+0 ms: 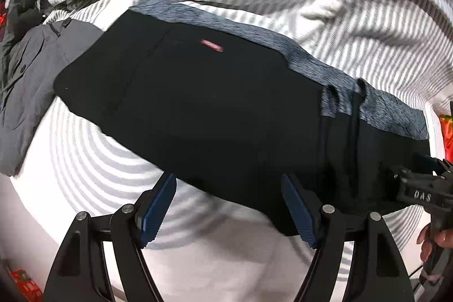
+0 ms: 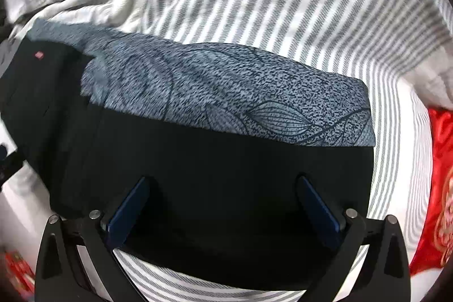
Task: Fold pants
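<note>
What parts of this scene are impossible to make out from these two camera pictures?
- Small red tag on the black pants: too blurred in both views to read.
- Grey garment, left wrist view: cut off by the left edge, type unclear.
- Red fabric, right wrist view: cut off by the right edge; its gold print is illegible.
- Near edge of the pants, right wrist view: hidden behind the open right gripper.

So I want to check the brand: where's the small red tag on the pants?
The red tag sits on the black pants, just below the speckled grey band, upper centre in the left wrist view.
</note>
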Available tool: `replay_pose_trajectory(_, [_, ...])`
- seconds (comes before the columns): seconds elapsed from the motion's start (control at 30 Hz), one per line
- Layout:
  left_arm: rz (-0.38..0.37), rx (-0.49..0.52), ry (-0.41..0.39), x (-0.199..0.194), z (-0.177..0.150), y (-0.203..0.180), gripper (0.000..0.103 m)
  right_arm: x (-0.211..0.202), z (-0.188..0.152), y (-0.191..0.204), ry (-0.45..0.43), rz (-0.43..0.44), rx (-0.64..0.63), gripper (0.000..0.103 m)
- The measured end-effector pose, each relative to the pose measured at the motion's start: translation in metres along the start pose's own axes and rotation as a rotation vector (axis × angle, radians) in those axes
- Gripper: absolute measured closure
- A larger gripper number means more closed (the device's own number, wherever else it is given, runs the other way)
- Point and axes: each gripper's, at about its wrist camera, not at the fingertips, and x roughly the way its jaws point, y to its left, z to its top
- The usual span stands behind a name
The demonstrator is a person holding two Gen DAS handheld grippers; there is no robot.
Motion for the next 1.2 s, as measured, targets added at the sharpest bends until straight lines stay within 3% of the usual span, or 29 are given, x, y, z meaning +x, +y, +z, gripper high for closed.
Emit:
replay_pose_trajectory(0.2, [-0.022,-0.092,-0.013,-0.003,0.009,0.057,0.026,-0.003,0.017,0.012,0.012,-0.055,0.045,0.0])
replay_pose_trajectory(0.3, [-0.063,-0.193,-0.058,-0.008,0.016,0.095,0.026,-0.014,0.02,0.018,0.024,-0.062,0.094,0.0])
replay_pose_trajectory(0.47, [-0.112,-0.356,-0.115,-0.006,0.025,0.153,0.026,-0.041,0.022,0.048,-0.022,0.077,0.123,0.0])
replay_pose_trajectory(0.6, [-0.157,-0.435,-0.122,0.007,0.027,0.177,0.026,-0.062,0.027,0.077,-0.053,0.194,0.101,0.0])
replay_pose_trajectory(0.77, [-0.267,-0.535,-0.12,0.025,0.033,0.193,0.026,-0.069,0.029,0.119,-0.063,0.307,0.064,0.001])
replay_pose_trajectory(0.8, [-0.285,-0.545,-0.123,0.026,0.034,0.193,0.026,-0.065,0.026,0.139,-0.064,0.318,0.057,0.001])
replay_pose_trajectory(0.97, [-0.336,-0.553,-0.128,0.034,0.044,0.192,0.026,-0.061,0.023,0.166,-0.036,0.408,0.037,0.008])
replay_pose_trajectory(1.03, [-0.343,-0.544,-0.122,0.036,0.047,0.19,0.026,-0.058,0.017,0.156,-0.029,0.434,0.037,0.011])
replay_pose_trajectory(1.1, [-0.338,-0.527,-0.122,0.037,0.049,0.186,0.03,-0.058,0.019,0.16,-0.027,0.447,0.03,0.012])
replay_pose_trajectory(1.17, [-0.293,-0.503,-0.121,0.039,0.051,0.183,0.052,-0.062,0.021,0.161,-0.032,0.455,0.029,0.012])
replay_pose_trajectory(1.2, [-0.282,-0.497,-0.121,0.04,0.051,0.183,0.056,-0.06,0.028,0.165,-0.031,0.466,0.032,0.012])
